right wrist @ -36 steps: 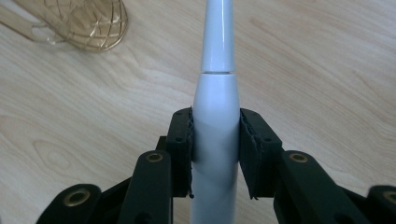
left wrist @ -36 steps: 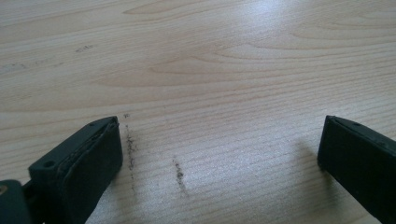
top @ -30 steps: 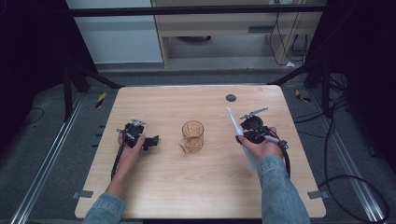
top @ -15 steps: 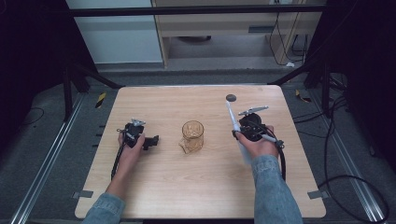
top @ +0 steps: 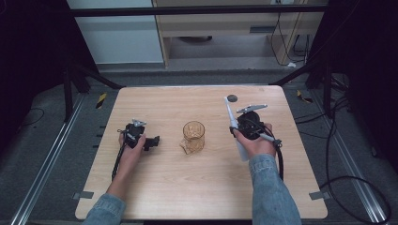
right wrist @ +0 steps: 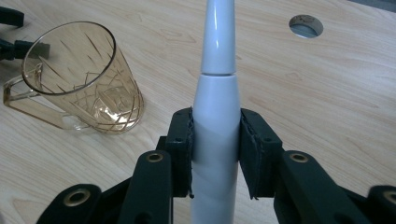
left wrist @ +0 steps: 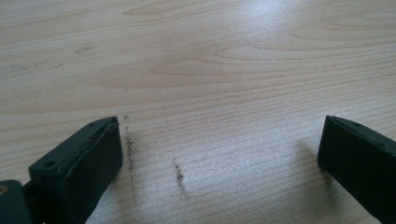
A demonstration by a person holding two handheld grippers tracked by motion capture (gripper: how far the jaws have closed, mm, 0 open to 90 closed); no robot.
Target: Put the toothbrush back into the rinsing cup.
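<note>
In the right gripper view, the right gripper (right wrist: 215, 149) pinched a white toothbrush-like handle (right wrist: 215, 107) between its two black pads, the jaws pressed against both sides of its thicker lower body. The lower end of the handle ran out of the bottom edge and its tip was cut off at the top, so the head could not be made out. Just left of it an amber glass mug (right wrist: 84, 79) stood on the wooden table (right wrist: 327, 102), its handle turned away to the left. Farther off, a round cable hole (right wrist: 306, 25) sat in the tabletop. In the left gripper view, the left gripper (left wrist: 219, 149) hung with jaws spread wide over bare wood bearing dark scuff marks (left wrist: 177, 172). From the high view, the mug (top: 193, 136) stood between the two grippers, the left one (top: 152, 140) well apart from it
</note>
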